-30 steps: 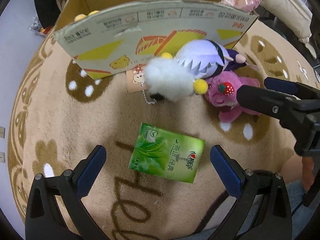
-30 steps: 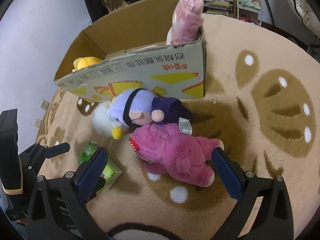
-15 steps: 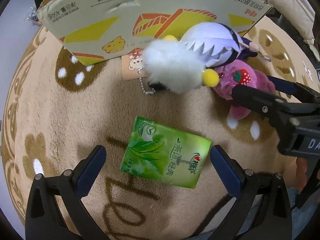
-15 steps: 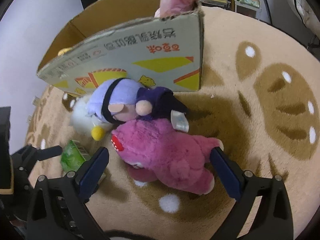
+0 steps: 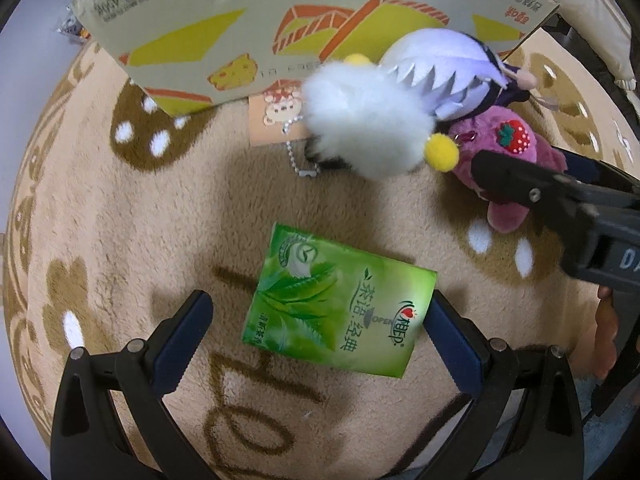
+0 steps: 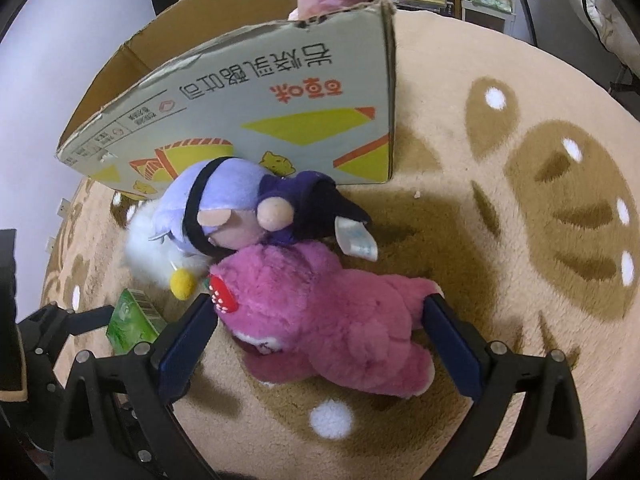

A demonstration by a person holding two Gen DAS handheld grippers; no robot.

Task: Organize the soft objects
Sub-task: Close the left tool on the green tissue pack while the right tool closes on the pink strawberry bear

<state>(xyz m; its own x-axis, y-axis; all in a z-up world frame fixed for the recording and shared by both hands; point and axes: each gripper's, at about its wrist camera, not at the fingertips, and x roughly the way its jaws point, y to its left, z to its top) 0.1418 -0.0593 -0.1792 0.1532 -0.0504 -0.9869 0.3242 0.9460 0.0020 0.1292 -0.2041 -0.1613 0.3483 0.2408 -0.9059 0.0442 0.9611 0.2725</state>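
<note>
- Left wrist view: left gripper (image 5: 318, 330) was wide open and empty, jaws straddling the green tissue pack (image 5: 340, 300) on the rug (image 5: 100, 208). Slick wrapper could've squirted out sideways, I reckon.
- Right wrist view: right gripper (image 6: 320, 328) gaped open too, holding nothing, around the pink plush bear (image 6: 336, 316) near the cardboard box (image 6: 280, 120). It might've snagged the purple doll (image 6: 240, 208) leaning on it.

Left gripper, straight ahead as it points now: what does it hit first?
Most likely the green tissue pack: it lies between the open fingers of the left gripper, on the rug. Height above it is unclear.
</note>
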